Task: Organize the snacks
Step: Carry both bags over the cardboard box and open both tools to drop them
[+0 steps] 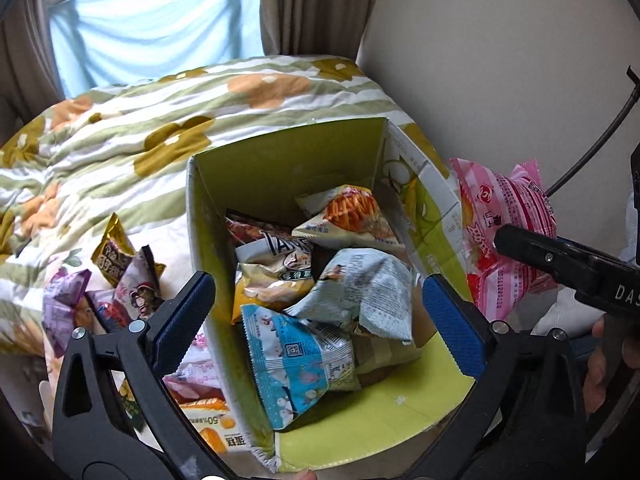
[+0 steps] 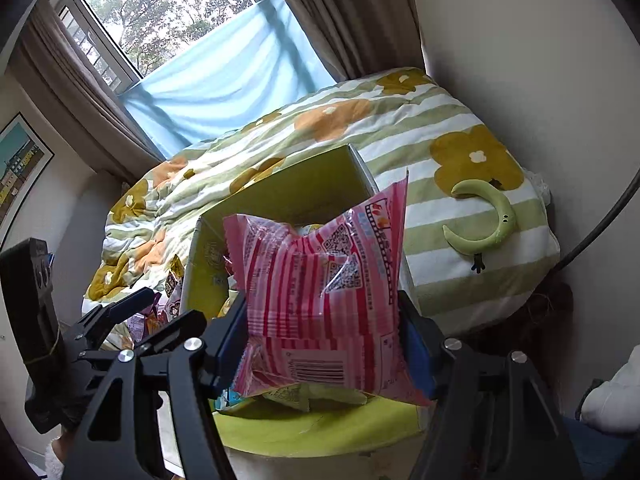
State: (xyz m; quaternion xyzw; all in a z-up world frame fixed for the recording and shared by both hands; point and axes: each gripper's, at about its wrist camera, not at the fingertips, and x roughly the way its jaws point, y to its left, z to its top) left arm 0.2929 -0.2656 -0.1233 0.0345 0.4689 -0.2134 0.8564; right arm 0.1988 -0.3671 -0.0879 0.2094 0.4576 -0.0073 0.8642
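Observation:
A green cardboard box [image 1: 280, 160] stands open on the bed and holds several snack bags, among them a blue one [image 1: 296, 360] and a pale one with orange sticks [image 1: 348, 212]. My left gripper [image 1: 320, 316] is open and empty, its fingers astride the box's near left wall. My right gripper [image 2: 324, 344] is shut on a pink striped snack bag [image 2: 320, 300] and holds it above the box's near right side [image 2: 280, 196]. The bag [image 1: 504, 240] and the right gripper's finger [image 1: 560, 260] also show at the right of the left wrist view.
Several loose snack bags [image 1: 116, 292] lie on the bed left of the box. The flowered quilt [image 1: 160, 120] covers the bed. A green moon-shaped toy [image 2: 488, 220] lies on the quilt at the right. The wall and a black cable [image 1: 592, 144] are at the right.

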